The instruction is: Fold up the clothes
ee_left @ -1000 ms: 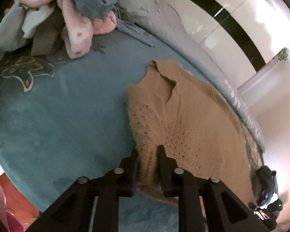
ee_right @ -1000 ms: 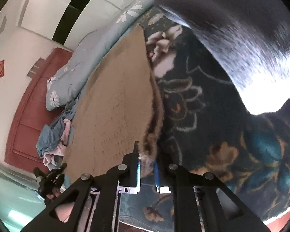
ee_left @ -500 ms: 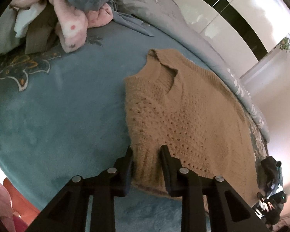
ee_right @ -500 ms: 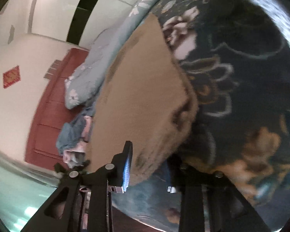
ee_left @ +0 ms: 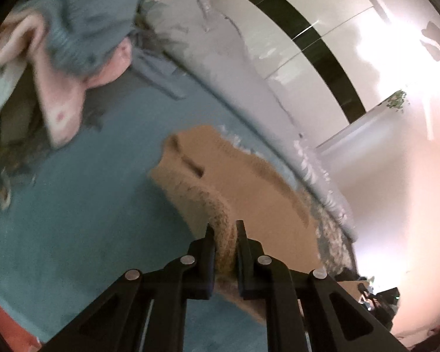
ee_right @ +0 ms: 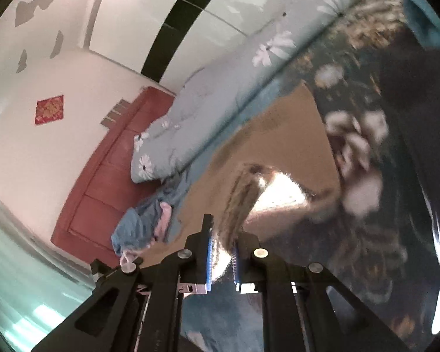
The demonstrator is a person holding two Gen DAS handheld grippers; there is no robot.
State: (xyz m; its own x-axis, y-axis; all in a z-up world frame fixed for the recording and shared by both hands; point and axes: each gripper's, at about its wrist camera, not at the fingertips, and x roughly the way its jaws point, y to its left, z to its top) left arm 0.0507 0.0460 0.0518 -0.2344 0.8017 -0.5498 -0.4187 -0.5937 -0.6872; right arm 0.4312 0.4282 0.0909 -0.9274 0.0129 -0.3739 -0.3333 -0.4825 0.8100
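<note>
Your left gripper (ee_left: 224,236) and right gripper (ee_right: 223,239), spread half a second ago, now both pinch the tan knit vest's (ee_left: 258,193) hem, lifting it toward twelve o'clock.

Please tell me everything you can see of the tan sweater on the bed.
The sweater is a tan, fuzzy open knit with a V-neck at its far end. Most of it lies flat on the blue blanket. Its near edge is lifted and bunched: the left gripper pinches one corner, the right gripper the other. The images are blurred, so finer detail is unclear.
</note>
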